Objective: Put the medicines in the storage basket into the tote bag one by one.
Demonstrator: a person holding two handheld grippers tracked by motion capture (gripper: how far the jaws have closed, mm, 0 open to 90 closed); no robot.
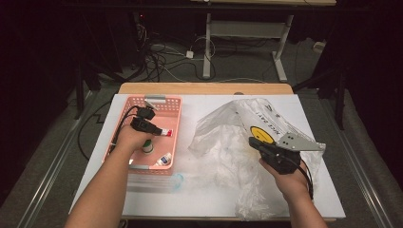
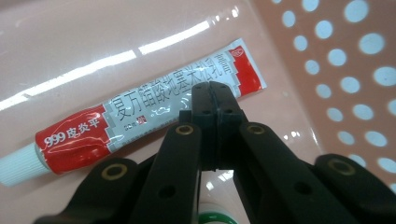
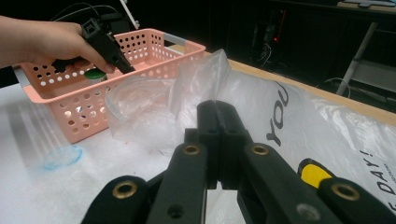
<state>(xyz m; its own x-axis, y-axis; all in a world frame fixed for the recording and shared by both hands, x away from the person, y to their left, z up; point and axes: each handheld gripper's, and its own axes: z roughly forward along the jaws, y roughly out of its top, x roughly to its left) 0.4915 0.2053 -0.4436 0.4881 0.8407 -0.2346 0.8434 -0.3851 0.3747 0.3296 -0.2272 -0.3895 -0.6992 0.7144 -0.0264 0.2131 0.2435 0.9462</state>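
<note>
We see a white-topped table [image 1: 209,199] from above, with a person's forearms coming in from the near edge, each hand holding a black two-jaw tong. The left gripper [image 2: 215,93] hangs inside a pink perforated basket [image 1: 168,102] at the table's left, its jaws pressed fully together with nothing between them, tips hovering just over a red, white and grey ointment tube [image 2: 140,114] that lies flat on the basket floor. The tube's white ribbed cap points one way and its flat crimped tail the other. We judge the tube light, soft-walled and a little slick, so it should dent under hard pressure; the firmer shoulder near the cap or the stiff crimped tail look like the safest places to pinch, across its narrow width. The jaws would need to open first. A small bottle with a green cap [image 1: 148,144] and another small white item [image 1: 164,159] lie in the same basket, near the tube. The right gripper [image 3: 218,116] is also closed and appears to pinch the edge of a crinkled clear plastic bag [image 1: 228,137] with a yellow smiley print, spread over the table's right half, well apart from the basket.
</note>
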